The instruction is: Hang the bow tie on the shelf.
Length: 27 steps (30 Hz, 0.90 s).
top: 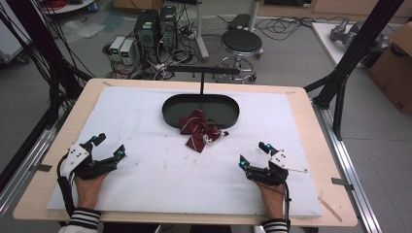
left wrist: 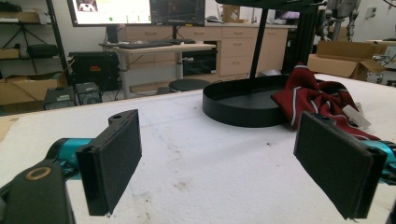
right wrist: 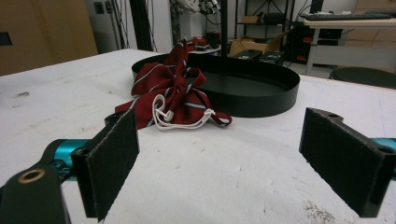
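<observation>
A dark red bow tie [top: 199, 128] with thin white stripes and a white elastic loop lies crumpled on the white mat, draped over the front rim of a black oval tray [top: 171, 104]. A black post with a crossbar [top: 204, 71] rises from the tray. My left gripper [top: 108, 147] rests open at the near left of the mat, its pads [left wrist: 112, 161] wide apart with nothing between them. My right gripper [top: 253, 155] rests open at the near right. In the right gripper view the bow tie [right wrist: 170, 91] and the tray [right wrist: 273, 100] lie ahead of its pads [right wrist: 114, 161].
The white mat [top: 155, 165] covers a wooden table [top: 318, 160]. Behind the table stand a black stool [top: 241, 44], computer towers [top: 155, 29] and tangled cables on the floor. A cardboard box [top: 396, 63] sits at the far right.
</observation>
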Each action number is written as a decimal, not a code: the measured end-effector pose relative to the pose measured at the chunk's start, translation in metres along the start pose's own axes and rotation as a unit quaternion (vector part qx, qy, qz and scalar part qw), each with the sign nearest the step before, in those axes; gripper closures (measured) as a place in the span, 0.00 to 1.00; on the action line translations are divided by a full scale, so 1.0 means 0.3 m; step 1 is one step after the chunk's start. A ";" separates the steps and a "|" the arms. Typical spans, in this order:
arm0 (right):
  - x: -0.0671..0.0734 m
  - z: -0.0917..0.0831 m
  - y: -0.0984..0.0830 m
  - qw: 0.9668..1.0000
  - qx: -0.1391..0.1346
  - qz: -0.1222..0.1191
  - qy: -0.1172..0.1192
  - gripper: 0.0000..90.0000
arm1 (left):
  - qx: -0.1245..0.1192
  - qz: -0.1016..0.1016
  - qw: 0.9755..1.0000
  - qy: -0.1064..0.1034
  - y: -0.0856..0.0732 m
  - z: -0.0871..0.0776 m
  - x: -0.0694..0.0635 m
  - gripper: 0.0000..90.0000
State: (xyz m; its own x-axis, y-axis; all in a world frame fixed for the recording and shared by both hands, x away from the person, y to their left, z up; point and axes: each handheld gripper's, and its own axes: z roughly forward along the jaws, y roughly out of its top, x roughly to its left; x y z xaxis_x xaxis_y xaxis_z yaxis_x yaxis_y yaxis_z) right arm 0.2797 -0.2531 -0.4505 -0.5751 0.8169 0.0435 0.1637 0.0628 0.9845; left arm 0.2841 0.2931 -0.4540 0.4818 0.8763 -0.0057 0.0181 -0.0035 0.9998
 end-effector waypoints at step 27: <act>0.038 0.131 0.139 0.992 0.082 -0.024 0.093 0.12 | -0.004 -0.004 1.000 0.000 -0.001 -0.005 0.003 0.17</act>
State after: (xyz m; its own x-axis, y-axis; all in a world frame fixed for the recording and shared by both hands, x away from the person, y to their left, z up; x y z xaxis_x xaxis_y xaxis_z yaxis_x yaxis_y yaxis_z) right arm 0.3115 -0.2188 -0.4158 -0.7212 0.6914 0.0435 0.2517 0.2030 0.9463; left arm 0.2833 0.2947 -0.4542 0.4817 0.8762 -0.0134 0.0149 0.0071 0.9999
